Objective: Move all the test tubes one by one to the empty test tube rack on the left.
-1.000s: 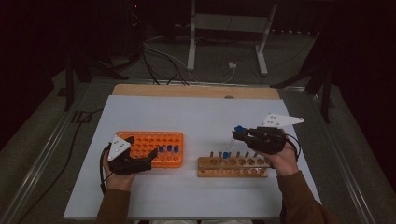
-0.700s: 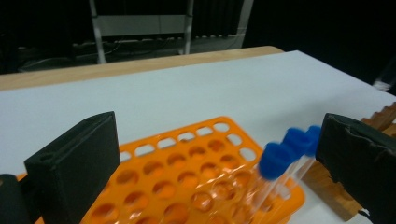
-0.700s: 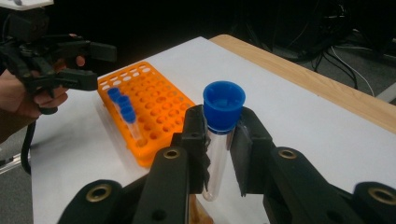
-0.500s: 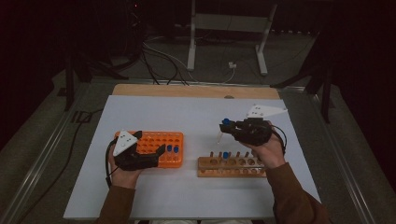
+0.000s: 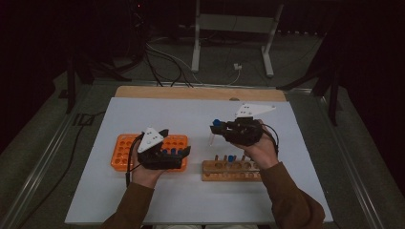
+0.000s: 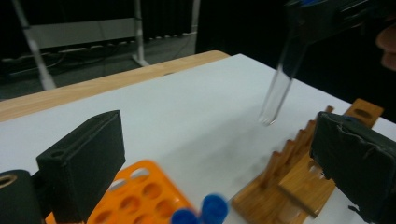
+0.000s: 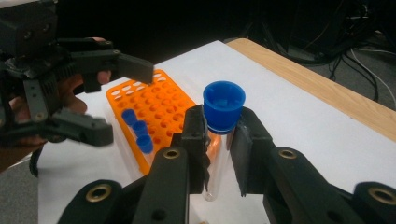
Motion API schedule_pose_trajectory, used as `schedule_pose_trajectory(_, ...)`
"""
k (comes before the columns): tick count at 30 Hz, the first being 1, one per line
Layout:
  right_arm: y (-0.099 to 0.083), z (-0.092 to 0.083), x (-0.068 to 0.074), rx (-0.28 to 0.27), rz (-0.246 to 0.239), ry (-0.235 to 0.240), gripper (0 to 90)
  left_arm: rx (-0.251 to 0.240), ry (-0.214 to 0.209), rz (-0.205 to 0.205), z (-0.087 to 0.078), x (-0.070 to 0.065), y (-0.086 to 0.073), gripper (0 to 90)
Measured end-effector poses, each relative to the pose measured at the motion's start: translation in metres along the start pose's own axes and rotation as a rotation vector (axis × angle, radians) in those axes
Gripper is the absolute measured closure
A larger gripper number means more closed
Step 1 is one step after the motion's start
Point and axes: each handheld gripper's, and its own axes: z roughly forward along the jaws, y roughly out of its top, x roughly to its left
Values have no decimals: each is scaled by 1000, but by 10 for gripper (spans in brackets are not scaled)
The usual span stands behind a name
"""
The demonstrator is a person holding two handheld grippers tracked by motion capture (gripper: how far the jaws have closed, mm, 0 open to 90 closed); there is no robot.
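Note:
My right gripper (image 7: 219, 135) is shut on a clear test tube with a blue cap (image 7: 224, 107), held upright just below the cap. In the high view the test tube (image 5: 213, 133) hangs above the white table, between the orange rack (image 5: 125, 151) and the wooden rack (image 5: 224, 171). My left gripper (image 5: 175, 142) hovers over the right end of the orange rack, open wide with nothing between its jaws. The left gripper view shows the test tube (image 6: 280, 88) in the air ahead, and blue-capped tubes (image 6: 215, 207) standing in the orange rack (image 6: 135, 191).
The wooden rack (image 6: 299, 177) lies right of the orange rack and holds a blue-capped tube (image 5: 230, 158). A wooden strip (image 5: 200, 93) borders the far edge of the white table (image 5: 143, 114). Cables and a metal stand (image 5: 229, 24) lie beyond it.
My right gripper has carried the test tube left and slightly up, away from the wooden rack. My left gripper has moved right and up over the orange rack's right end.

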Motion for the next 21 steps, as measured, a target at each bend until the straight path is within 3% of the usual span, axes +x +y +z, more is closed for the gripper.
schedule_pose_trajectory(7, 2, 9, 5, 6, 2, 15, 763, -19, -21, 60, 16, -17, 9, 204)
schedule_pose_trajectory(11, 3, 12, 8, 7, 0, 25, 764, -11, -35, 83, 26, -25, 12, 367)
schedule_pose_trajectory(17, 4, 15, 11, 9, -8, 34, 764, -1, -32, 88, 37, -32, 14, 619)
schedule_pose_trajectory(21, 4, 15, 13, 9, -7, 37, 764, -11, -44, 80, 38, -32, 14, 724)
